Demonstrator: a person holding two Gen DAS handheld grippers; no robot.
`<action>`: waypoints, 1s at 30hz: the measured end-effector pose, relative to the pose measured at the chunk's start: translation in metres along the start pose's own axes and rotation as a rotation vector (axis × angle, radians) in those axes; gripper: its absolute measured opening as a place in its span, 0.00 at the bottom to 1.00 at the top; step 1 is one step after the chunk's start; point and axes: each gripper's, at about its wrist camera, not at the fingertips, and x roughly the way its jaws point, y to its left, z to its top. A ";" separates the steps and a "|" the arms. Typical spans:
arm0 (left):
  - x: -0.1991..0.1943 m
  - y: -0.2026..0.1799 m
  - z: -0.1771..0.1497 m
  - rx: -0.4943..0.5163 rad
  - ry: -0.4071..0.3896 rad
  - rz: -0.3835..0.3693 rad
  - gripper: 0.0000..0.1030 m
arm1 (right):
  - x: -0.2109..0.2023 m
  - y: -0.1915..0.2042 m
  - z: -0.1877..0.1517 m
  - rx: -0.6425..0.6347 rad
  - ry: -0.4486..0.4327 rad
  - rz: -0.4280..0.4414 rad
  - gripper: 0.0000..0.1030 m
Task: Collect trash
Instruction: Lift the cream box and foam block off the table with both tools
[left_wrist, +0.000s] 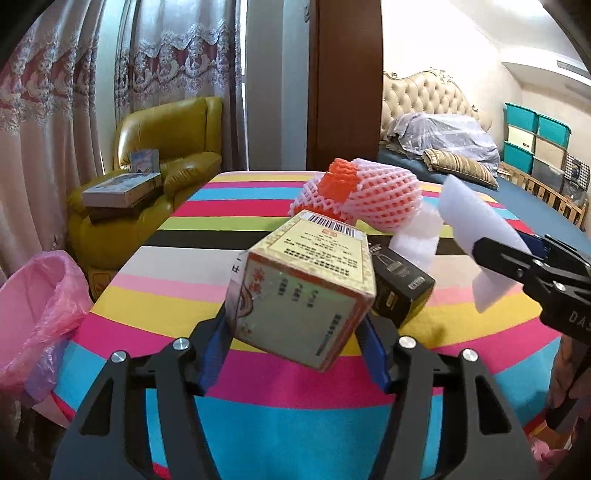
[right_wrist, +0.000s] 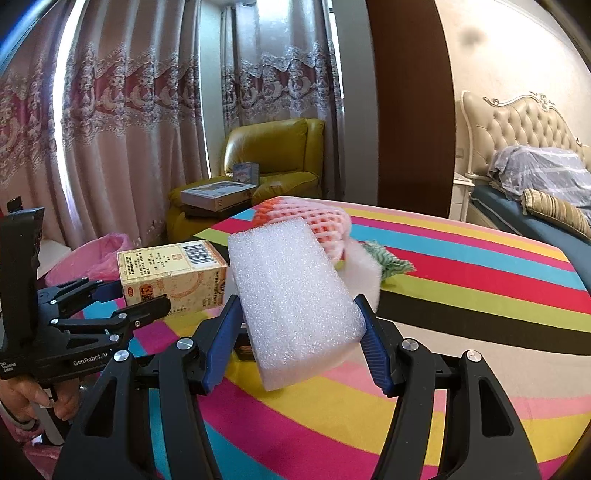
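- The left gripper (left_wrist: 295, 328) has its blue pads closed on the yellow carton (left_wrist: 301, 291), gripping only its near end; most of the carton sticks out beyond the pads and sits tilted, so I judge it could pivot or slip free on the way to the bin.
- The right gripper (right_wrist: 297, 325) clamps the white foam block (right_wrist: 295, 299) between its pads; the foam is soft and may squeeze out or snag on the left gripper, which is near.
- The pink-lined bin (left_wrist: 33, 295) stands beside the striped table (left_wrist: 288, 424), at its left edge; a wide swing could miss its mouth.
- Still on the table: a fruit net (left_wrist: 369, 195) and a black box (left_wrist: 400, 291).
- Readable: "GenRobot.AI" on the left gripper's body and 1 barcode on the carton; the carton's printed text is too small to read.
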 end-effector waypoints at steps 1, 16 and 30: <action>-0.001 -0.002 -0.002 0.015 0.011 -0.006 0.58 | 0.000 0.002 0.000 -0.003 0.001 0.001 0.57; 0.024 0.007 -0.005 0.015 0.118 -0.034 0.60 | 0.006 0.002 -0.007 0.019 0.041 0.018 0.57; -0.019 0.020 -0.003 0.029 -0.005 0.049 0.47 | -0.001 0.030 -0.003 -0.050 0.036 0.064 0.57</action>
